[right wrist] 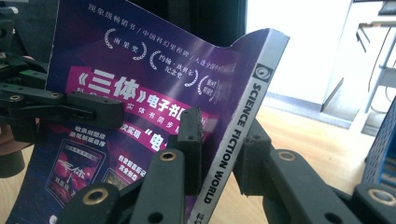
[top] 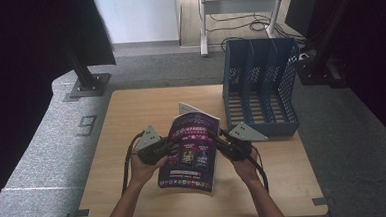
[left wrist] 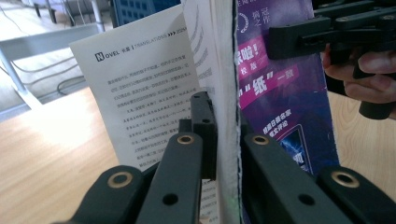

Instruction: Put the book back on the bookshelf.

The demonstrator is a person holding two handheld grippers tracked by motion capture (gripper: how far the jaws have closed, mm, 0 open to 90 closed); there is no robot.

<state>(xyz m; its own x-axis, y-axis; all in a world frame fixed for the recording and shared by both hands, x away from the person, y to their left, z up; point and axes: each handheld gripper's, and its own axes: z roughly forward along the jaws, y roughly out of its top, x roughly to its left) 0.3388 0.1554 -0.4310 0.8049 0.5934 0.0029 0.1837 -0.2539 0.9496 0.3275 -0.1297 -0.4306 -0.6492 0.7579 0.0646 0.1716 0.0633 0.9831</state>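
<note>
Pinching the magazine (top: 190, 147) by its page edge with the left gripper (top: 152, 149) and spine with the right gripper (top: 231, 145) above the worktop (top: 126, 117), loose pages could tear or slip, dropping it short of the rack (top: 260, 85).

Wooden table with a file rack standing on it

The light wooden table (top: 132, 126) sits on grey carpet (top: 43, 146); a blue three-slot file rack (top: 260, 85) stands at its far right corner, open side facing the person; the near left stretch of the top is bare.
</note>
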